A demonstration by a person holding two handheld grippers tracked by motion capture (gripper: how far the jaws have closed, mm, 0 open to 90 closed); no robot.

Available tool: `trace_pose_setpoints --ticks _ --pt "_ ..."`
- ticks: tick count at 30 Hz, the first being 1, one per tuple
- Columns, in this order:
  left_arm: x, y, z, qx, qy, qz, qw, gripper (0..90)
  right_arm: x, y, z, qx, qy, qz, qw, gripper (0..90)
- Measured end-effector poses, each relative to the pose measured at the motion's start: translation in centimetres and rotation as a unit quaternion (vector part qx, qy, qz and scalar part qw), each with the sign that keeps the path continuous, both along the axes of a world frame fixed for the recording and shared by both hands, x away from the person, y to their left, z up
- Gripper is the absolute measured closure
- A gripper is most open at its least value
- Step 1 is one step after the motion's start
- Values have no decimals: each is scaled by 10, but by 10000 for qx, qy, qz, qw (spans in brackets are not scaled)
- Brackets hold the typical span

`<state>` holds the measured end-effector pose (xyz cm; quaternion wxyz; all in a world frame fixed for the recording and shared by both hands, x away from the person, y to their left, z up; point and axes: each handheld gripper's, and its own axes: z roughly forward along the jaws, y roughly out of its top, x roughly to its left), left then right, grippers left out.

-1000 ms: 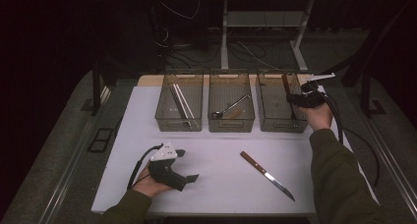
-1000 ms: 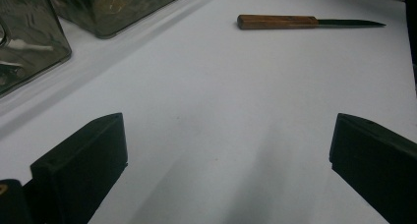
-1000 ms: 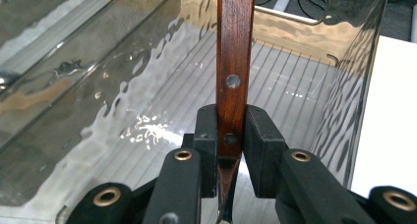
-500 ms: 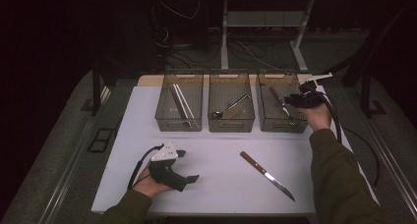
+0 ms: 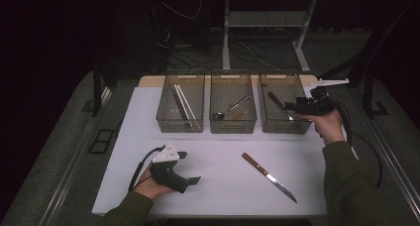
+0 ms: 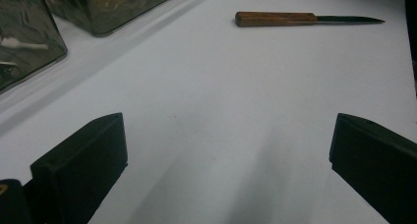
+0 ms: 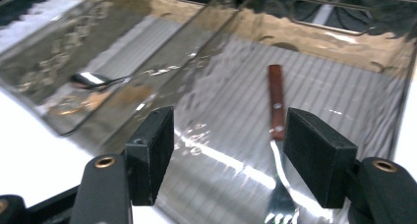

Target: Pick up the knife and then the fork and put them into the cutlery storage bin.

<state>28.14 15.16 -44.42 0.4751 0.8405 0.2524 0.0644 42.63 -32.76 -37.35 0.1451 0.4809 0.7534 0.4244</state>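
Note:
A fork with a wooden handle lies flat in the right clear bin. My right gripper hovers at that bin's right edge. Its jaws have just been opening, and the right gripper is open above the fork with its pads off it. A wooden-handled knife lies on the white table, right of centre. Resting on the table at front left, my left gripper points toward the knife. In its own view the left gripper stands wide open with nothing between its jaws.
The middle bin holds a spoon, and the left bin holds chopsticks. All stand in a row at the back of the white table. Dark floor, cables and table legs lie beyond.
The right gripper let go of the fork, which now lies in the right bin, and drew back to the right and slightly up. Its jaws opened. The left gripper stayed put.

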Motion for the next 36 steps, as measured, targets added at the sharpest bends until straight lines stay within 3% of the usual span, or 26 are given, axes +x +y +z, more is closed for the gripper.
trace_pose_setpoints --ticks 7,22,29,36 --pt "0 -1 0 22 -4 -22 10000 0 -33 4 1 -32 -122 340 9993 359" --pt "-1 -1 0 25 8 -26 10000 0 -86 23 -15 168 10 1032 9945 401" --pt "-2 -1 0 28 15 -23 10000 0 -107 33 -26 -60 64 1206 9927 455" --pt "-2 -1 0 61 7 -44 10000 0 -122 43 -32 -122 201 1347 9906 504"
